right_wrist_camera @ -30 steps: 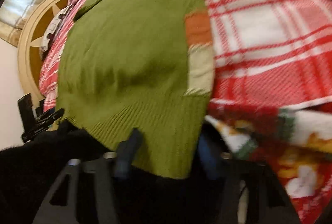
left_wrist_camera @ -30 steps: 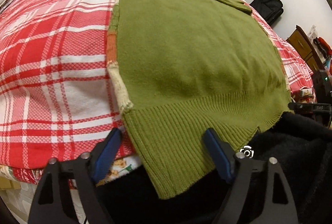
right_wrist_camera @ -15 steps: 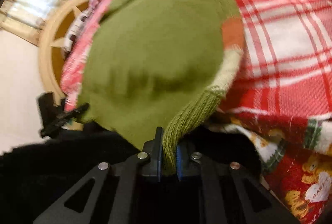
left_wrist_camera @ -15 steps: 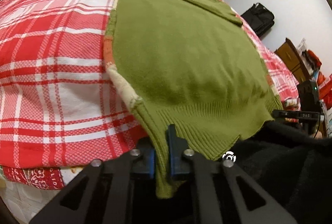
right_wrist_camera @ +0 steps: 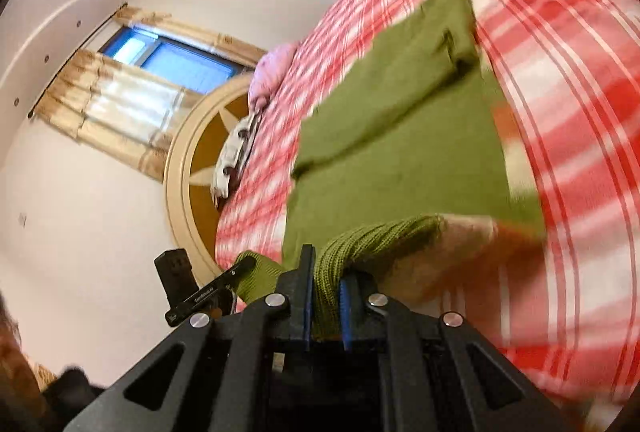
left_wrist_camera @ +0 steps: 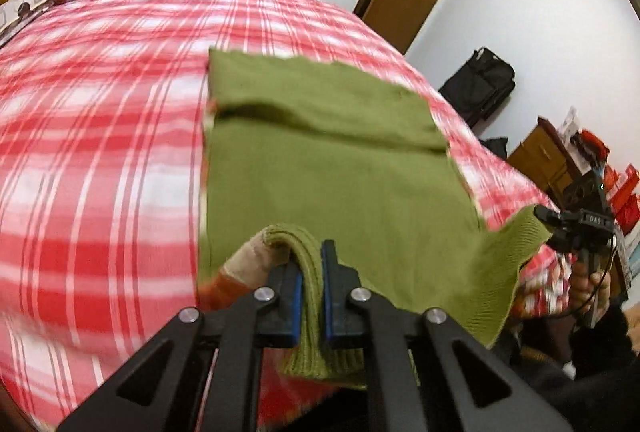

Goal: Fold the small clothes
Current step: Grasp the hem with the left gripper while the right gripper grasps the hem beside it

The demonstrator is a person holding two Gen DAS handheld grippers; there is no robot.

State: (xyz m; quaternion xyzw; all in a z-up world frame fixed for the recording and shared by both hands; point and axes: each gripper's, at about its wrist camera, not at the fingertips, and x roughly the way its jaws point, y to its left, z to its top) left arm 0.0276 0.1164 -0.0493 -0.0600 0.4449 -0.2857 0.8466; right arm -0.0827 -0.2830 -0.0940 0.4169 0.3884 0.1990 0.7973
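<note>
The green sweater (left_wrist_camera: 332, 167) lies spread on the bed (left_wrist_camera: 100, 135), over its red-and-white checked cover, with one sleeve folded across its far end. The left hand-held gripper (left_wrist_camera: 311, 268) has its blue pads pressed together on the ribbed hem at one near corner, lifted clear of the cover. The right hand-held gripper (right_wrist_camera: 325, 282) pinches the hem at the other near corner, also raised, and the hem sags between the two.
</note>
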